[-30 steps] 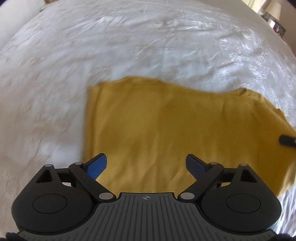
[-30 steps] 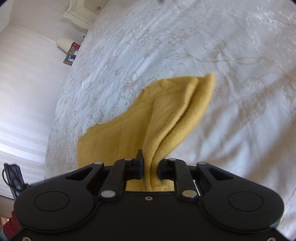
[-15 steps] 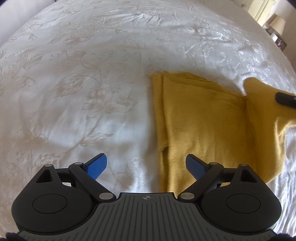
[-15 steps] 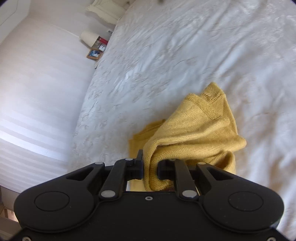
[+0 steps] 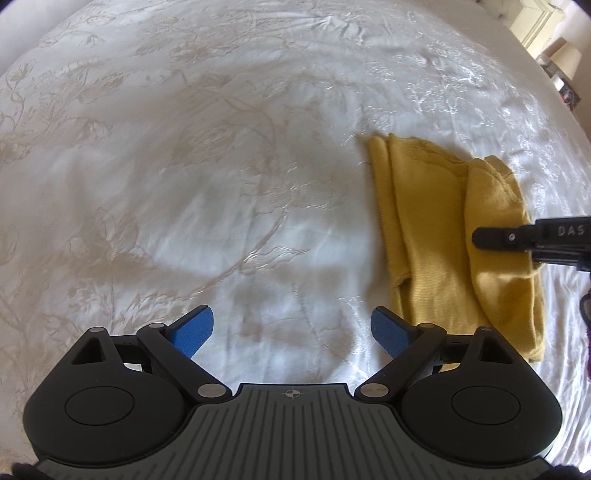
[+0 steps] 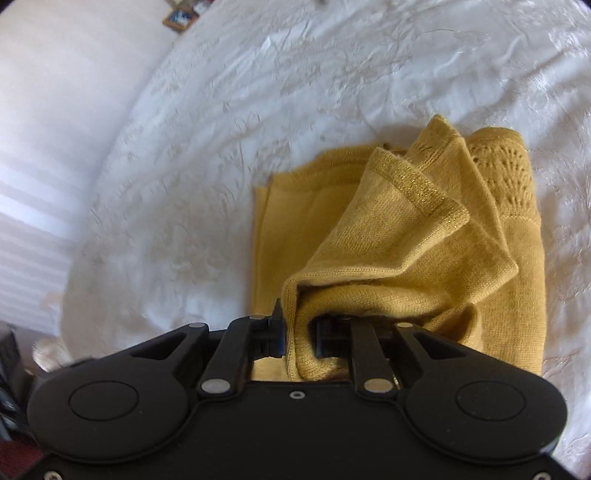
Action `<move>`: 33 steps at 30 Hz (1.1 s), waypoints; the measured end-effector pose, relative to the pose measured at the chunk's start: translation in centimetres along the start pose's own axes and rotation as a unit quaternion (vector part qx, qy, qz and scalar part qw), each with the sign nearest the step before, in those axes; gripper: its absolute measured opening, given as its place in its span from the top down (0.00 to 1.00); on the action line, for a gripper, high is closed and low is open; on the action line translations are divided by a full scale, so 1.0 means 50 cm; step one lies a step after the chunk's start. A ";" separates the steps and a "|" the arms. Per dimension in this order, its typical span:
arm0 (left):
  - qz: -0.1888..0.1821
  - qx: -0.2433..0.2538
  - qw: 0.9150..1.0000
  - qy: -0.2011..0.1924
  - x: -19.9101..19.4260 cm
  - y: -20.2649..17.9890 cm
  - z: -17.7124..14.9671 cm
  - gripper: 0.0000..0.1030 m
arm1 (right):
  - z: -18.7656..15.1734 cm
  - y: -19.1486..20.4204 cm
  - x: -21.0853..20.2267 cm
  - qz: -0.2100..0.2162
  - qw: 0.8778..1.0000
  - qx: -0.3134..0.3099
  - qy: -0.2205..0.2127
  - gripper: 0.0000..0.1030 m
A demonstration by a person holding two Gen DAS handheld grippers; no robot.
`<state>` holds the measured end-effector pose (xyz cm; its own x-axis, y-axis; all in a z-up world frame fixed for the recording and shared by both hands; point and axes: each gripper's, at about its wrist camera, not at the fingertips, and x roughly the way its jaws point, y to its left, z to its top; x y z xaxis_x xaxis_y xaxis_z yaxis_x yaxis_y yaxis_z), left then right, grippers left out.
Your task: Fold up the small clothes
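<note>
Setting: we record a home bedroom. We note a bed (image 5: 221,177) spread with a white coverlet (image 6: 332,74) woven in a raised floral pattern, filling most of both views. Beyond its far edge, in the left wrist view, we list a pale lampshade (image 5: 565,61) and cream-painted furniture (image 5: 532,26). In the right wrist view we list a small framed picture (image 6: 180,19) beside the bed and a white wall (image 6: 55,129) banded with soft light.
</note>
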<state>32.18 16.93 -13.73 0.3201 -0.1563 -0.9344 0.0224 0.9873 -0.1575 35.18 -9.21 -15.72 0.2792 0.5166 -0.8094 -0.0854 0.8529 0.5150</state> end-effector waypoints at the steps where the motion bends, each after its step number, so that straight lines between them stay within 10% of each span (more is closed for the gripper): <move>1: -0.002 -0.003 1.000 0.001 0.001 0.004 0.000 0.09 | -0.001 0.012 0.006 -0.009 1.000 -0.013 0.006 0.71; 7: -0.019 -0.008 1.000 -0.009 -0.004 0.005 0.020 0.09 | -0.030 0.079 0.006 0.003 0.996 -0.089 0.017 0.44; 21: -0.068 0.045 0.996 -0.029 -0.002 -0.056 0.137 0.09 | -0.160 0.162 -0.039 0.030 0.976 -0.215 -0.008 0.40; 33: -0.152 0.175 0.973 0.008 0.053 -0.220 0.158 0.09 | -0.216 0.099 -0.129 -0.092 0.976 -0.167 -0.106 0.40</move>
<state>40.27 5.90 -11.93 0.2346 -0.4398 -0.8669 0.4358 0.8448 -0.3106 22.64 -7.54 -10.98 0.5079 0.3565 -0.7842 -0.3124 0.9246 0.2180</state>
